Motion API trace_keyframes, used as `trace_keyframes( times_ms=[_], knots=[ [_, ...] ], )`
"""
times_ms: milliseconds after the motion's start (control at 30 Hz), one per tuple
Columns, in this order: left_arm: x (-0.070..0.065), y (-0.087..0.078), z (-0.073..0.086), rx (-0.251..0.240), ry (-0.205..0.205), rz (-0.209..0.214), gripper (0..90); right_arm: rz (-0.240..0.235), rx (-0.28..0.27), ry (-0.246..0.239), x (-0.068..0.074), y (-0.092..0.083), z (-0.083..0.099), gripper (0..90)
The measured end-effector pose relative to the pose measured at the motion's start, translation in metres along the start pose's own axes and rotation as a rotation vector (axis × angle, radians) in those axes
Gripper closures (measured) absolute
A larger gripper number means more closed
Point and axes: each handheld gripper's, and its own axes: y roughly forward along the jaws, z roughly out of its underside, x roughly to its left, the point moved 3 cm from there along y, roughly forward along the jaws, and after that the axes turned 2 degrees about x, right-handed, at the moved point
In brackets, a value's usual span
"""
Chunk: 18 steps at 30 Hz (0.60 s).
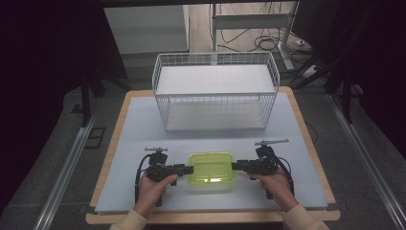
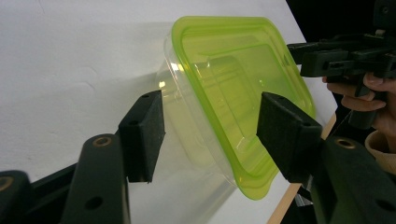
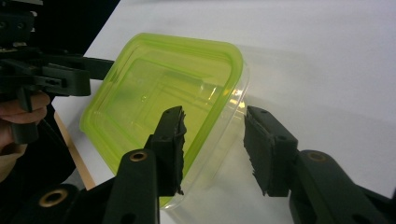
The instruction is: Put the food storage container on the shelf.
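Note:
A clear plastic container with a lime-green lid [image 1: 211,171] sits on the white mat near the front edge. My left gripper [image 1: 189,168] reaches its left end and my right gripper [image 1: 235,166] its right end, each held in a hand. In the left gripper view the container [image 2: 233,93] lies between my left gripper's [image 2: 215,133] jaws, one pad over the lid and the other just off the clear wall. In the right gripper view one pad of my right gripper [image 3: 219,149] lies over the lid [image 3: 159,93], and the other stands apart from the wall.
A white wire basket [image 1: 215,91] with two shelves stands at the back of the table, its open side facing the person. The white mat [image 1: 139,129] covers a wooden tabletop. Dark floor and metal rails flank the table.

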Motion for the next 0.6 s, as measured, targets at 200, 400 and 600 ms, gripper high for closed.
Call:
trace_keyframes(
  times_ms=[200, 400, 600],
  knots=[
    [0.0031, 0.0054, 0.001, 0.011, -0.044, 0.027, 51.3, -0.026, 0.02, 0.018, -0.0012, 0.0034, 0.0018, 61.3],
    [0.0038, 0.0089, 0.0021, 0.028, -0.053, 0.05, 62.0, -0.046, 0.029, 0.031, -0.002, 0.0051, 0.0022, 67.1],
    [0.0045, 0.01, 0.0029, 0.025, -0.064, 0.054, 72.1, -0.086, 0.042, 0.062, -0.0044, 0.0088, 0.0034, 70.4]
  ],
)
